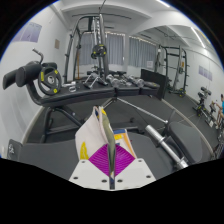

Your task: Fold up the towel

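Observation:
My gripper (110, 152) is shut, and its magenta pads (98, 158) meet along a thin line. A fold of the towel (98, 127), white with yellow and blue marks, is pinched between the fingers. It stands up from them in a narrow peak that leans slightly left. The rest of the towel is hidden below the fingers. The gripper is held up above a dark surface (60, 125).
This is a gym room. A weight bench with a yellow-rimmed plate (45, 82) stands to the left. A cable machine (97, 45) is ahead and a dark bench (130, 92) lies beyond the fingers. A metal frame bar (165, 145) runs to the right, with a rack (172, 62) behind it.

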Demonstrator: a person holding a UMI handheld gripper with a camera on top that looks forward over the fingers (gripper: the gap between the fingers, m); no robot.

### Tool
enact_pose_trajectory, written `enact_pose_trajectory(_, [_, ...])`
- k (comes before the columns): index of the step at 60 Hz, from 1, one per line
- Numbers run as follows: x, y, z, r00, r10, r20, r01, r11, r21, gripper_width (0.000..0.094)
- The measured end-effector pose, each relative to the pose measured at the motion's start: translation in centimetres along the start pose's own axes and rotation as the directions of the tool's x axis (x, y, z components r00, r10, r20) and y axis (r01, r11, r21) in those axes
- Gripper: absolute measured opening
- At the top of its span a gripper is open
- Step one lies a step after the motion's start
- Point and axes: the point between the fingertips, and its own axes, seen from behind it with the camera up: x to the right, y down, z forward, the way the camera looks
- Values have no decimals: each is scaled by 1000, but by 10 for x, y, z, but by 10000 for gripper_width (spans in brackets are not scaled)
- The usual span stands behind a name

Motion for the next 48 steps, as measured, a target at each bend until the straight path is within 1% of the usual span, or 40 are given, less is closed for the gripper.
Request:
enact_pose_trajectory(5, [29,21,22,999,-31,-41,30,999,-25,35])
enact_pose_trajectory(13, [44,54,48,997,-65,-47,62,996,-65,40])
enact_pose_trajectory(15, [48,61,51,996,-78,-45,74,995,-70,50])
enact_pose_trajectory(17, [48,64,49,995,-90,-43,87,994,-72,83])
enact_pose_trajectory(18, [48,64,49,995,-95,-42,92,993,-70,125])
enact_pose_trajectory(19, [49,64,49,994,-99,-42,96,993,-68,215])
enact_pose_trajectory(24, [62,61,43,991,-101,-86,95,993,-73,884])
enact_pose_trajectory(26, [65,55,36,991,-98,-94,93,994,-62,800])
enact_pose_trajectory(27, [65,53,30,992,-92,-89,87,995,-57,793])
enact_pose_trajectory(28, [66,51,20,993,-83,-79,78,995,-55,800])
enact_pose_trajectory(31, [61,47,-5,997,-46,-55,43,997,-56,868])
enact_pose_trajectory(35, [61,38,-45,999,-12,-41,10,999,-44,853])
enact_pose_trajectory(40, [67,29,-98,999,1,-50,-1,1000,-11,853])
enact_pose_trajectory(44, [69,21,-155,999,-4,-51,5,1000,22,852])
enact_pose_trajectory(48, [68,22,-203,999,0,-44,2,999,37,854])
